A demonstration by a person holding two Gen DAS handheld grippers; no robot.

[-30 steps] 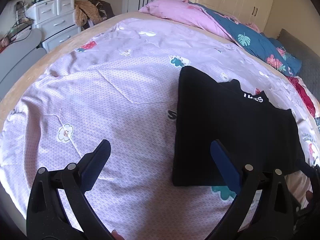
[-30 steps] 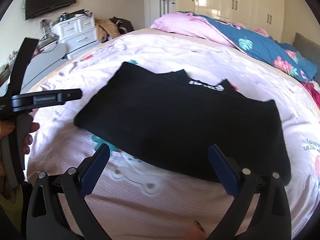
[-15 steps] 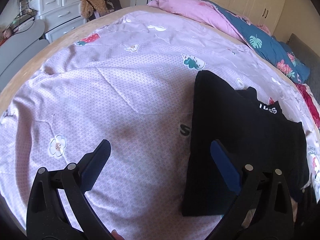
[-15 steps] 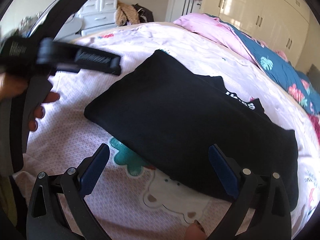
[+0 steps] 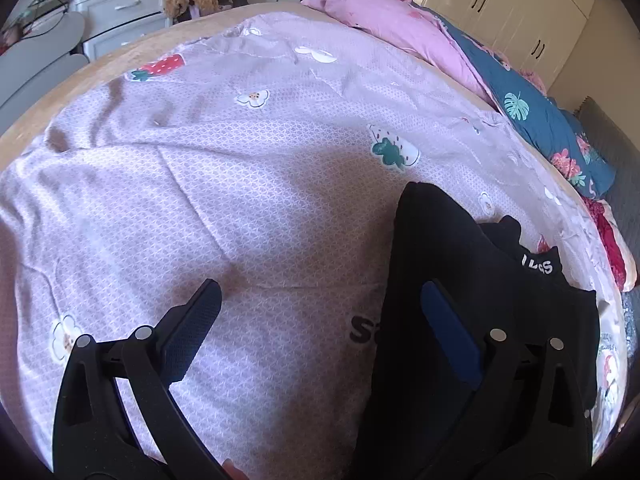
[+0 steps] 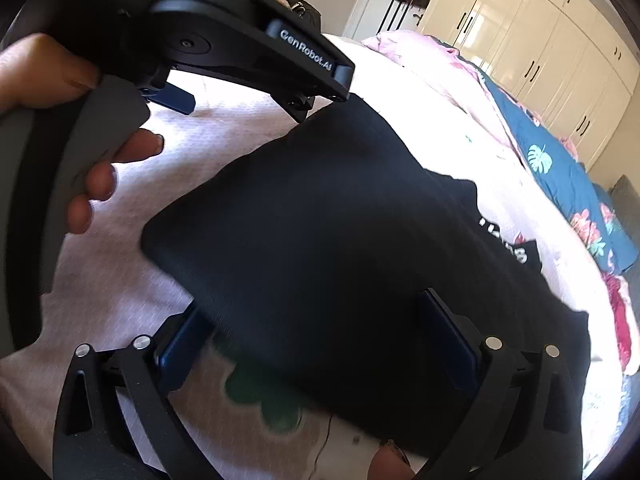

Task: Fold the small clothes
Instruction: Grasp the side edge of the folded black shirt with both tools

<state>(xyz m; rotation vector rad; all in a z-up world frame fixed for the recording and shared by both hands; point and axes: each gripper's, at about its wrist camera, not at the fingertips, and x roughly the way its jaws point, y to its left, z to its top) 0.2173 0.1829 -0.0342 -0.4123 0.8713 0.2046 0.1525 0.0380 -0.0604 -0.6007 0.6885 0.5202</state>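
Now both claws, the left gripper (image 5: pixel 320 320) and right gripper (image 6: pixel 316 328), gape empty over the black shirt (image 6: pixel 340 240), part-folded on the bedsheet (image 5: pixel 240 200), so next seems a pinch of its near edge for another fold.

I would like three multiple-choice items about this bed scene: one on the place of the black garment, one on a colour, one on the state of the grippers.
1. Where does the black garment lie?
A. on the patterned bedsheet
B. on the drawer unit
C. on the pink pillow

2. What colour are the pads on the gripper fingers?
A. red
B. blue
C. white

3. How do the left gripper and the right gripper stand?
A. both shut on the cloth
B. one shut
C. both open

Answers: 1 A, sheet shows around its edges; 2 B, both views show blue pads; 3 C, each pair of fingers is spread wide, gripping nothing.
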